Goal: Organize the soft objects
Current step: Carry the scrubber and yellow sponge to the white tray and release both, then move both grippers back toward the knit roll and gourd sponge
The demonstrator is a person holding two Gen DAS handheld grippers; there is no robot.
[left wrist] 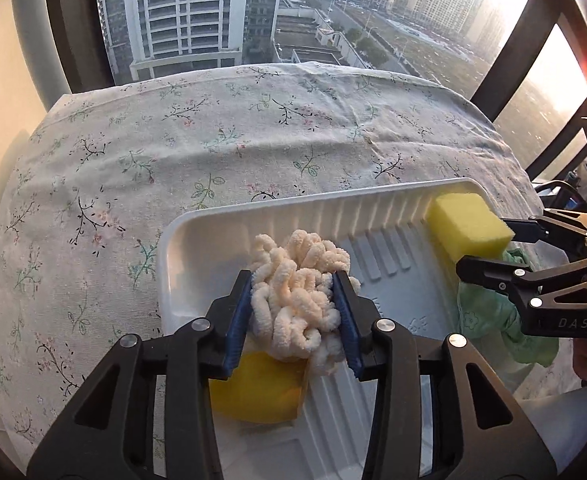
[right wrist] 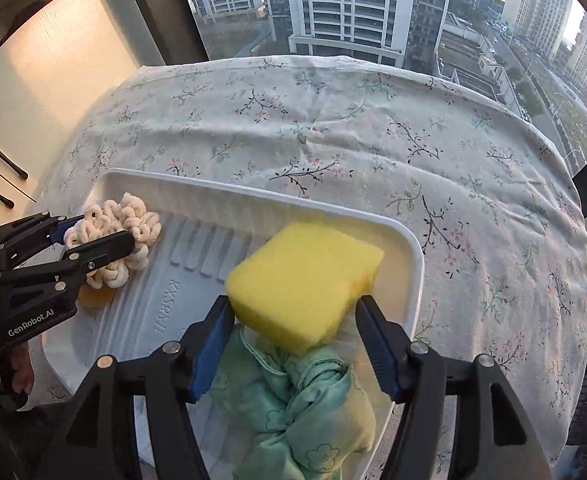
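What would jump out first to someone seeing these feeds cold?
Probably the bright yellow sponge between the right gripper's fingers, above the green cloth at the white tray's right end. Next, the cream chenille bundle pinched in the left gripper over a second yellow sponge.

Right gripper (right wrist: 293, 344) at 6 o'clock, blue pads (right wrist: 209, 348) spread with a gap on the right side of the yellow sponge (right wrist: 301, 284); contact on the left pad unclear. Sponge sits tilted on the green cloth (right wrist: 305, 408), both in the white tray (right wrist: 409, 280). At 9 o'clock, left gripper (right wrist: 105, 236) clamped on the cream chenille bundle (right wrist: 113, 232), a second yellow sponge (right wrist: 95, 298) just under it. Tray rests on the floral tablecloth (right wrist: 373, 140).
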